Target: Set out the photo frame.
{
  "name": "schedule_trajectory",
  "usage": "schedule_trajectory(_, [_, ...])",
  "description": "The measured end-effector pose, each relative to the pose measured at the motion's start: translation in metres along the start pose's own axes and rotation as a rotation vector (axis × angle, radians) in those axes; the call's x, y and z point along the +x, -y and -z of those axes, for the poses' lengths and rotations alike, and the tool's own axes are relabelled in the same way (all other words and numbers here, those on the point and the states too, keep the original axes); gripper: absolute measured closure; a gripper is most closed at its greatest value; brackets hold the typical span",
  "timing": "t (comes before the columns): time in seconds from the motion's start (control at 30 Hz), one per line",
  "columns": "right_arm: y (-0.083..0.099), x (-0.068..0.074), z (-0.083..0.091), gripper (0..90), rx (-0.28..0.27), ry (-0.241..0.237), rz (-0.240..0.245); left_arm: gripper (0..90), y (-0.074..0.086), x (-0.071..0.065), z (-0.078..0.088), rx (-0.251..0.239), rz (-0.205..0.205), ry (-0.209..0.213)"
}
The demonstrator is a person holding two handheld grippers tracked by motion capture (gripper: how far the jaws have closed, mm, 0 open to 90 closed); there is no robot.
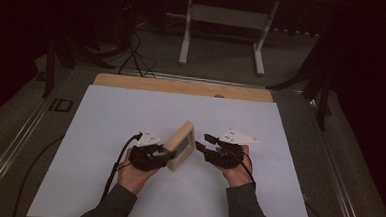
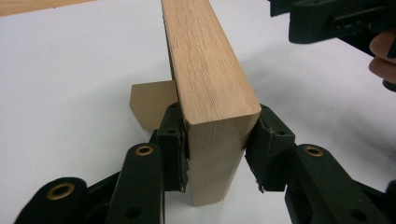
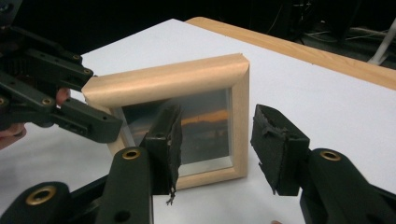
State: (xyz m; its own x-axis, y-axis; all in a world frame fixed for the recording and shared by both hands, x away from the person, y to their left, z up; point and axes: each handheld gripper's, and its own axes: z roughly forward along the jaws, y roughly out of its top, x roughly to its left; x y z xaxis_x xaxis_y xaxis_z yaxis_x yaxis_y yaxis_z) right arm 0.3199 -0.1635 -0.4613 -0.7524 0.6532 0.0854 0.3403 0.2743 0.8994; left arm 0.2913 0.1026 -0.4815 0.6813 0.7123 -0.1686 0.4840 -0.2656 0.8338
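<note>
Standing near the centre of the white table sheet point(image 1: 102, 184), the wooden picture frame point(image 1: 181, 144) is pinched at its 6 o'clock edge by the left gripper point(image 2: 215, 154), the right gripper point(image 3: 215, 149) spread at 3 o'clock; it looks stiff and light, with fragile glazing, so best gripped by the wood.

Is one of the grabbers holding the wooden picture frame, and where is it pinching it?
Yes. The left gripper pinches the wooden picture frame at its near side edge, one finger on each face. The right gripper is open, holding nothing.
</note>
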Motion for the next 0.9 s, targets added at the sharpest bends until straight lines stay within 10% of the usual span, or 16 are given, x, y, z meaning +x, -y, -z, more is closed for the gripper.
schedule_trajectory(0.9, [-0.01, 0.011, 0.007, 87.3, -0.06, 0.071, 0.049, 61.1, 0.004, -0.021, -0.002, -0.006, -0.149, -0.041])
